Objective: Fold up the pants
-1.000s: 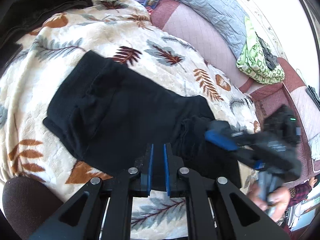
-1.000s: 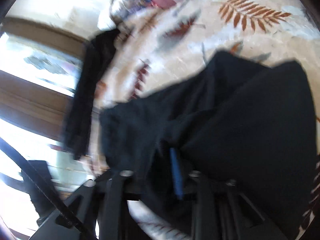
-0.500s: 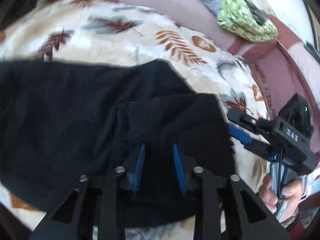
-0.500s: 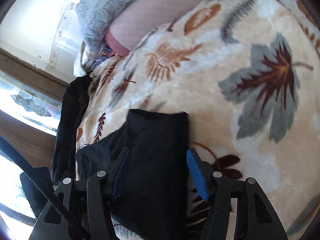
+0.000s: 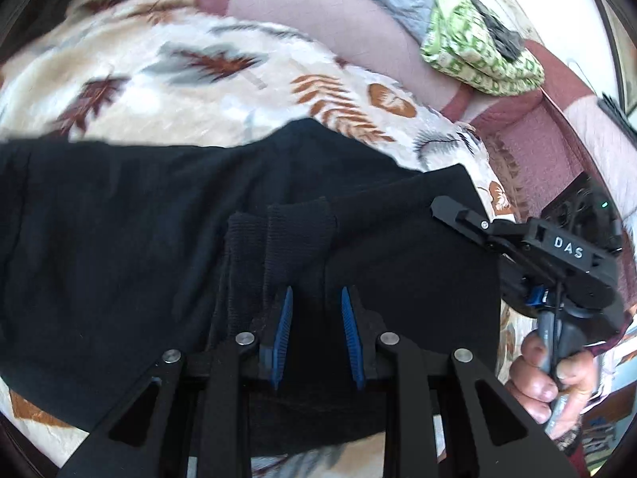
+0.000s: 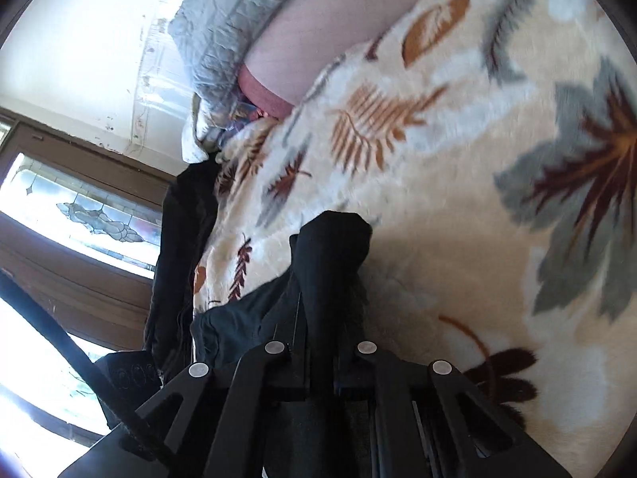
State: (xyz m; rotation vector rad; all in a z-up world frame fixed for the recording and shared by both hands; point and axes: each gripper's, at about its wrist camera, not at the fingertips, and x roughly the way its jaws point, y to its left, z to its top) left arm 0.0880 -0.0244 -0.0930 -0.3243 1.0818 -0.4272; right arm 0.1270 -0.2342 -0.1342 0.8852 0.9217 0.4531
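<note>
Right tool (image 6: 318, 342) is clamping the black pants (image 5: 159, 239) edge, left tool (image 5: 314, 330) sitting narrowly parted over cloth at 6 o'clock, risking the pinched layers slipping and fold skewing.

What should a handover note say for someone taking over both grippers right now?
Left gripper: open, fingers low over the ribbed cuffs, gripping nothing.
Right gripper: shut on a fold of the black pants at their edge.
Pants lie on the leaf-print blanket, partly folded, cuffs on top.
Left to do: finish the fold and flatten the bundle.
</note>
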